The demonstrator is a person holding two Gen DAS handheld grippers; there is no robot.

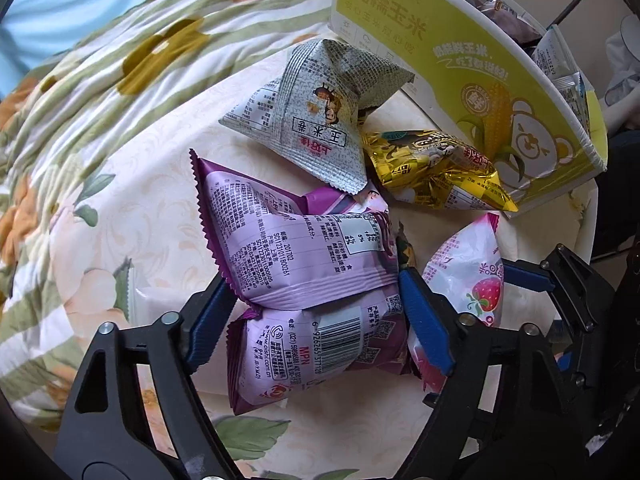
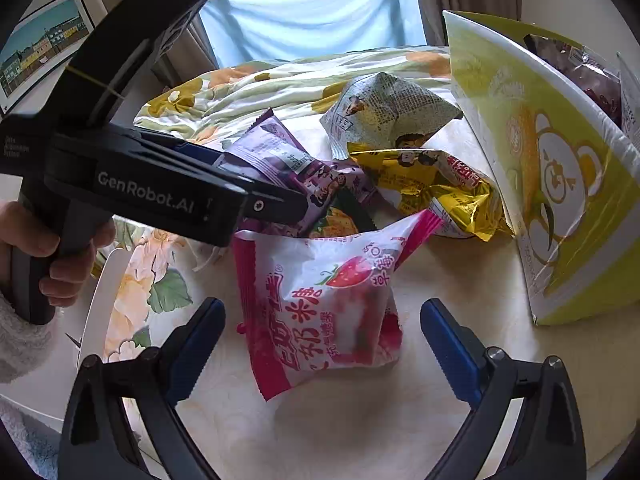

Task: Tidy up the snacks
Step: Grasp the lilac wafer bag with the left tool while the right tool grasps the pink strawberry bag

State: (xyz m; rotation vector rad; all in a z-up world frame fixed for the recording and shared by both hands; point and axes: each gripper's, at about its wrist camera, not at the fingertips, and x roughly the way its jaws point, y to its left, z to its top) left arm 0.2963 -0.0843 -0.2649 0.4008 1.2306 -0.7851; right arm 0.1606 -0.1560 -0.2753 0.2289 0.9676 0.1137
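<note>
My left claw (image 1: 316, 304) is clamped on 2 purple snack packets: its blue pads (image 1: 426, 320) press into the sides of the upper purple packet (image 1: 304, 248) and the lower purple packet (image 1: 320, 344), which lie stacked one against the other, backs up, barcode showing on the lower one. From my right camera I see that same claw (image 2: 280, 204) from the side, reaching in over the pile, with a hand (image 2: 52, 256) wrapped around its grip and a fuzzy pale sleeve at the wrist. My right claw (image 2: 322, 350) stands wide apart, its 2 blue pads on either side of the pink strawberry packet (image 2: 320, 304) without touching it; the packet lies flat on the table (image 2: 360, 432) between them. In the left view that pink packet (image 1: 472, 280) sits just to the right of the purple pair. Beyond them lie a grey packet (image 1: 312, 120), puffed into a pyramid shape, and a gold foil packet (image 1: 432, 164) touching its lower right corner. The gold one rests against the wall of a yellow and white carton (image 1: 460, 52) printed with corn and a bear, standing at the table's far right; a few more packets show inside it over the rim, though I cannot make out what they are. A small green packet (image 2: 340, 216) peeks out under the purple ones. The table wears a pale flowered cloth, and a bed with a striped flowered quilt (image 1: 100, 80) lies just behind it.
</note>
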